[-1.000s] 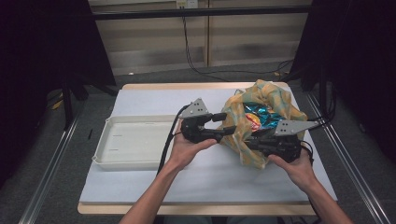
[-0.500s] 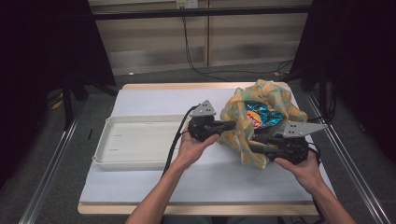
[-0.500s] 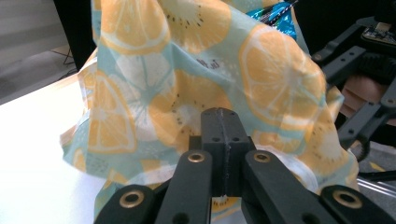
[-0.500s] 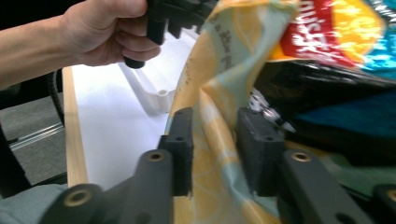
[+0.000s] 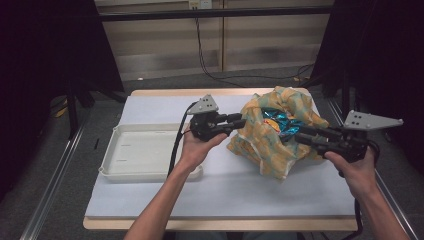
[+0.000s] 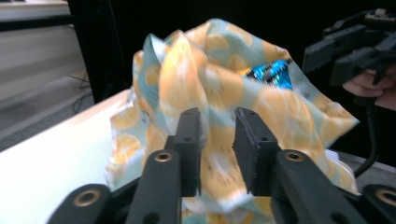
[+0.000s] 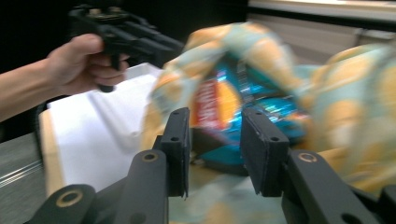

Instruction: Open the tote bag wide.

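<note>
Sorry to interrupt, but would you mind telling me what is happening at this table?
A person holds a tool in each hand at a cloth bag with an orange-slice print that sits on the table. The left tool is at the bag's left edge, the right tool at its open top, where a blue snack packet shows. Both tools' jaws stand apart with nothing gripped; the left's have just been opening. A white tray lies to the left.
</note>
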`<state>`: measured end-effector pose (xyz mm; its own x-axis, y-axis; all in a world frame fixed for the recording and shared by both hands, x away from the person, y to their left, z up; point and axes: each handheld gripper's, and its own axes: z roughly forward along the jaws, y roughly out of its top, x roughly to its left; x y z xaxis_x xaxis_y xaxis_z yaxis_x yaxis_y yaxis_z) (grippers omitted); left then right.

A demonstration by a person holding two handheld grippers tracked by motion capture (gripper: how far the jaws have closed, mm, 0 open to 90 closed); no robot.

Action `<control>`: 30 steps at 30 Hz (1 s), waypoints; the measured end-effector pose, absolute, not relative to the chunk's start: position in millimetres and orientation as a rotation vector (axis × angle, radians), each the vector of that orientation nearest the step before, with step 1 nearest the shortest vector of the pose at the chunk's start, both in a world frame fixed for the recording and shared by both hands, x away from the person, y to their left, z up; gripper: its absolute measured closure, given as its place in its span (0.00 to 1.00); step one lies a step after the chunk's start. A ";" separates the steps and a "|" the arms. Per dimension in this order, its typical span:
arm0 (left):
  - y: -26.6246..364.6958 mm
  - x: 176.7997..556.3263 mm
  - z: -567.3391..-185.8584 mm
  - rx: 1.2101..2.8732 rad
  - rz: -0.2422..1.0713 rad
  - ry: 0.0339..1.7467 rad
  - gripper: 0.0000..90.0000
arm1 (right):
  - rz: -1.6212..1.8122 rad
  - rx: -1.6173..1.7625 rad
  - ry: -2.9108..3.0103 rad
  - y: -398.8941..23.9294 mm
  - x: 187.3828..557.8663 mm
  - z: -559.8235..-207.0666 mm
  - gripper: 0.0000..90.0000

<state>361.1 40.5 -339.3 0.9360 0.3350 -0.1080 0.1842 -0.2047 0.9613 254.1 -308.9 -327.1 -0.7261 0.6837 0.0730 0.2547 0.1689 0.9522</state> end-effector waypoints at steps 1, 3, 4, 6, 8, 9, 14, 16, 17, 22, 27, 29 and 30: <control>39.4 363.2 -336.5 1.790 0.150 0.387 0.74 | 1.573 0.901 2.061 -312.3 257.5 -324.0 0.71; 36.1 368.2 -331.4 1.783 0.155 0.390 0.70 | 1.556 0.917 2.033 -317.6 265.0 -317.4 0.71; 34.6 371.0 -328.7 1.780 0.156 0.386 0.67 | 1.542 0.927 2.017 -319.3 269.1 -314.1 0.71; 31.7 375.7 -323.5 1.767 0.163 0.392 0.62 | 1.509 0.934 2.007 -321.2 278.5 -308.9 0.67; 28.7 379.7 -318.6 1.755 0.163 0.383 0.61 | 1.462 0.956 1.998 -322.0 289.0 -307.1 0.63; 26.1 381.2 -316.6 1.749 0.162 0.380 0.60 | 1.447 0.964 1.999 -322.3 294.5 -307.6 0.62; 10.3 394.7 -319.4 1.815 0.173 0.396 0.65 | 1.424 1.059 1.980 -323.0 319.3 -317.9 0.56; 7.7 398.6 -323.5 1.841 0.182 0.394 0.86 | 1.410 1.067 1.993 -320.9 324.8 -322.5 0.57; 8.1 400.9 -325.3 1.839 0.158 0.389 0.97 | 1.404 1.076 1.996 -319.7 326.6 -324.8 0.61; 17.5 406.9 -326.2 1.822 0.171 0.454 1.00 | 1.411 1.075 1.984 -322.0 325.8 -331.8 0.94; 43.5 423.8 -332.0 1.760 0.177 0.582 1.00 | 1.409 1.091 1.932 -334.6 320.7 -332.2 1.00; 48.4 428.8 -336.9 1.765 0.173 0.602 1.00 | 1.413 1.101 1.900 -340.7 319.7 -332.2 1.00; 50.0 430.6 -339.2 1.781 0.194 0.624 1.00 | 1.411 1.109 1.892 -343.2 319.6 -332.6 1.00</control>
<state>430.6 50.0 -339.2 0.8435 0.5045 -0.1843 0.3106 -0.1782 0.9337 319.6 -343.2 -332.6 -0.5244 0.8494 0.0593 0.2989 0.1184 0.9469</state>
